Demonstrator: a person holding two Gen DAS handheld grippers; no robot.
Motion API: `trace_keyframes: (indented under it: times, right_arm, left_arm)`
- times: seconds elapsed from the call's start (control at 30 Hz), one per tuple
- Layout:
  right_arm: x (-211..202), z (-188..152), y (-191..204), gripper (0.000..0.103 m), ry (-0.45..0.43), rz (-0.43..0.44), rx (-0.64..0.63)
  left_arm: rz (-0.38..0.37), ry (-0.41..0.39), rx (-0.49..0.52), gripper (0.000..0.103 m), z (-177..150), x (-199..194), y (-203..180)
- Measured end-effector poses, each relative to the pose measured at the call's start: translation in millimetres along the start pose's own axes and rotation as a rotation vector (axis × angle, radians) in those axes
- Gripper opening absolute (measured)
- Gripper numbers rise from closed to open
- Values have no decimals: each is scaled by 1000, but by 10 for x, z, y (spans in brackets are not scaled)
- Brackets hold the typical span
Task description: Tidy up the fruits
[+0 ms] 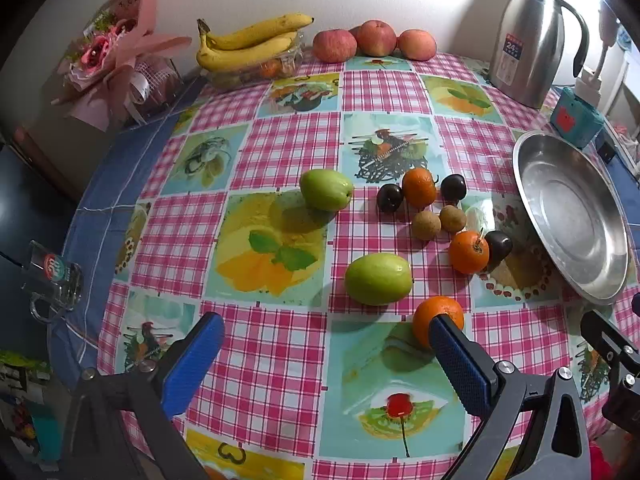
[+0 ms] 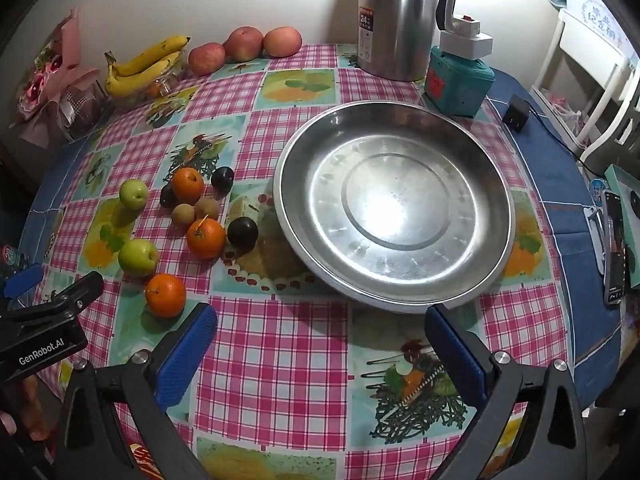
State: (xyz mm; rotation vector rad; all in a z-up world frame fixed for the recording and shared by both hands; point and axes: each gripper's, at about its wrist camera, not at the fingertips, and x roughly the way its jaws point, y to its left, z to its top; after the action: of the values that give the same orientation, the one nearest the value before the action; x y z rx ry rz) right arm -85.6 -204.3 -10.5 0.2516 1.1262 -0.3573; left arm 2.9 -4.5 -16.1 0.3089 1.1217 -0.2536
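Just beyond left gripper (image 1: 326, 354)'s right fingertip sits the nearest orange (image 1: 434, 316), touching distance; jaws spread, empty. Right gripper (image 2: 320, 344), also spread and empty, faces the steel pan (image 2: 496, 184).

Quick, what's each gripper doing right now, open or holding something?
Left gripper: open, holding nothing.
Right gripper: open, holding nothing.

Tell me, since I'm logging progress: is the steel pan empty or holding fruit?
Empty. The steel pan shows only bare metal inside; the oranges, green fruits and dark plums all lie on the tablecloth beside it.
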Motion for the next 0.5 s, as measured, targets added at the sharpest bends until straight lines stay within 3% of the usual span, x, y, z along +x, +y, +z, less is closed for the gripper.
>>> trace_keyframes:
  times: [0.5]
  right_arm:
    - [-6,-2,-8,103,-3,1,0]
  left_arm:
    - [-12,21,-13,103,1,44,8]
